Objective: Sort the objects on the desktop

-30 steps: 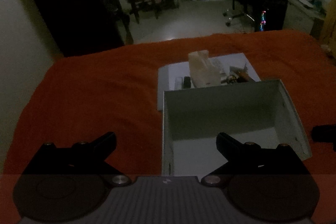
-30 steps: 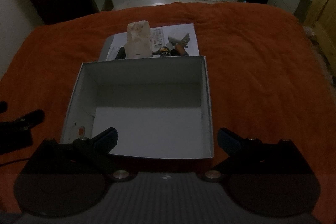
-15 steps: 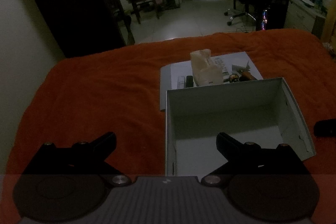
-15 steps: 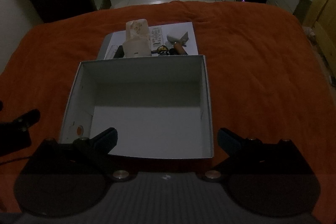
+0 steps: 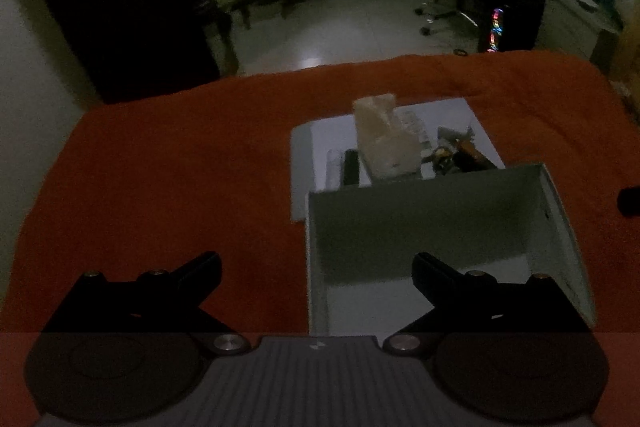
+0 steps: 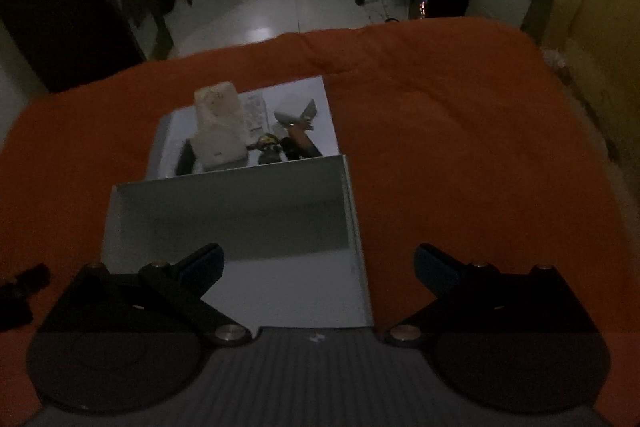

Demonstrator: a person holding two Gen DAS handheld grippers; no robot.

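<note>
Right wrist view has slid rightward over 1 second, both the right gripper (image 6: 318,261) and left gripper (image 5: 316,269) spread apart and empty, the open white cardboard box (image 6: 352,195) now at 11 o'clock, unsorted clutter on the white paper sheet (image 6: 326,95) beyond it, so sorting looks unstarted.

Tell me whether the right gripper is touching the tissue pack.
Apart. In the right wrist view the right gripper is open over the white box, and the tissue pack stands beyond the box's far wall.

Both wrist views look forward and down from near the white box (image 5: 440,211), which they share.
</note>
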